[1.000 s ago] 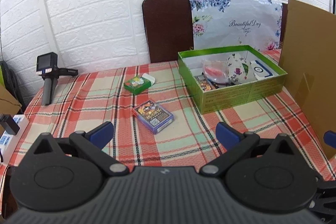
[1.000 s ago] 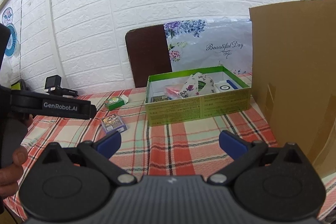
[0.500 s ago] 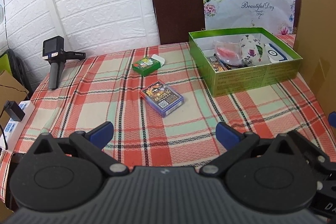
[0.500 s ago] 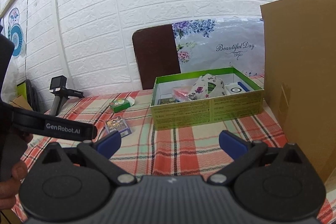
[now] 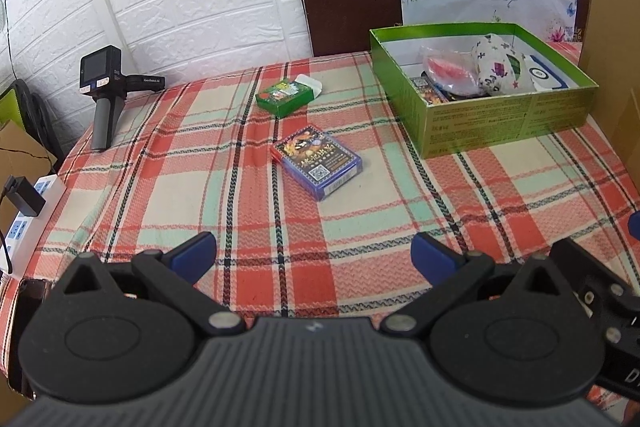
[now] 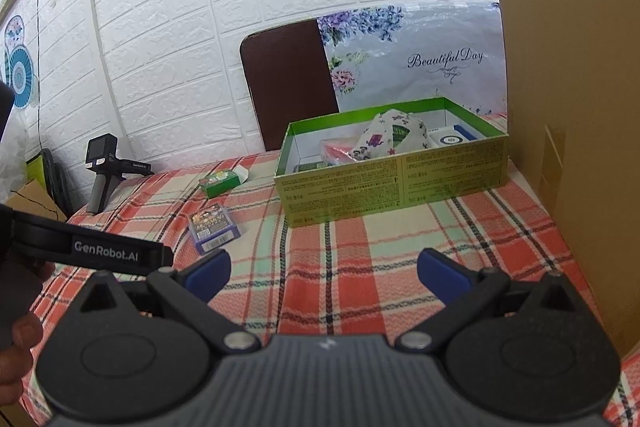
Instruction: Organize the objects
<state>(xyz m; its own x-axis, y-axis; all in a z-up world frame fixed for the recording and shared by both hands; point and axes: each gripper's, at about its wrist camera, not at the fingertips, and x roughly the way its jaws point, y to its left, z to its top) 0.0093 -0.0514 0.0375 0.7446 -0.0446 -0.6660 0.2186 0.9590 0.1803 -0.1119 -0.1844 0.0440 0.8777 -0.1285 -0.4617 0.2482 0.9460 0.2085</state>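
On plaid tablecloth (image 5: 224, 163), blue card deck (image 5: 318, 161) lay loose beside green box (image 5: 508, 125). Left gripper (image 5: 314, 251) and right gripper (image 6: 324, 273) both wide open, empty. Advised: straddle deck's narrow sides, close squarely.

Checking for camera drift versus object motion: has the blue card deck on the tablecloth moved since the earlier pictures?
No. The blue card deck keeps the same spot between the small green box and the green storage box; only the view shifted.

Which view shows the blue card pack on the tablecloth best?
The left wrist view: the blue card pack lies near centre, its whole printed top visible. The right wrist view shows it smaller, foreshortened, low at left.
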